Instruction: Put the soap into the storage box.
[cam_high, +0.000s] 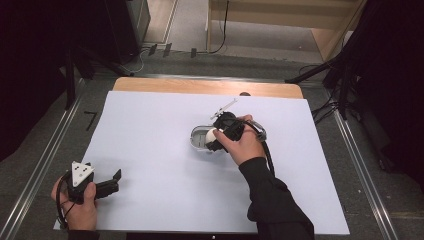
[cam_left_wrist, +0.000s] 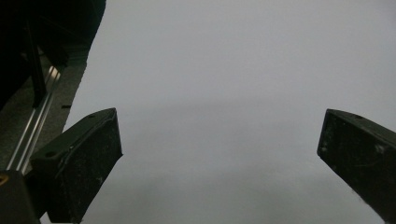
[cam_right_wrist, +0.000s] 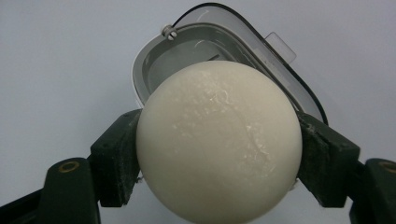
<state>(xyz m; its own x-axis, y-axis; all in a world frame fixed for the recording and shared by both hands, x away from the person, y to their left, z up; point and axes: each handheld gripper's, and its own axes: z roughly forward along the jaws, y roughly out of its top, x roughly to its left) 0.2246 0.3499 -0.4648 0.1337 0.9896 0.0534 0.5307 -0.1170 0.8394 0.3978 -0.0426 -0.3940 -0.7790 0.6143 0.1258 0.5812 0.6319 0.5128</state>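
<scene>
**A white ball held over a small clear box**

From the high view, a big white sheet (cam_high: 165, 165) covers the table (cam_high: 207, 86), and a strip of wood shows at the far edge. The right gripper (cam_high: 214, 138) is out over the middle of the sheet, a bit to the right. The person's right hand (cam_high: 245, 142) is wrapped around it. Its two black jaws are squeezed on a white ball (cam_high: 211, 134). The ball hangs right over a small clear box (cam_high: 198, 138) with round corners that sits on the sheet. The left gripper (cam_high: 118, 179) is down at the near left corner of the sheet, well apart from the box. The left hand (cam_high: 82, 210) holds it, and a grey three-cornered plate (cam_high: 81, 172) sits on top.

In the left gripper view, the two black jaws stand wide apart. There is nothing between them, just the plain white sheet (cam_left_wrist: 224, 93) below. A metal rail (cam_left_wrist: 35, 119) runs along the left side.

In the right gripper view, the white ball (cam_right_wrist: 218, 140) is very big and close. One black jaw presses on each side of it, so the ball is held tight. Behind the ball is the clear box (cam_right_wrist: 196, 46), lying on the sheet (cam_right_wrist: 60, 60). It is open on top, with a thin black line round its rim and a small screw at one corner.
</scene>
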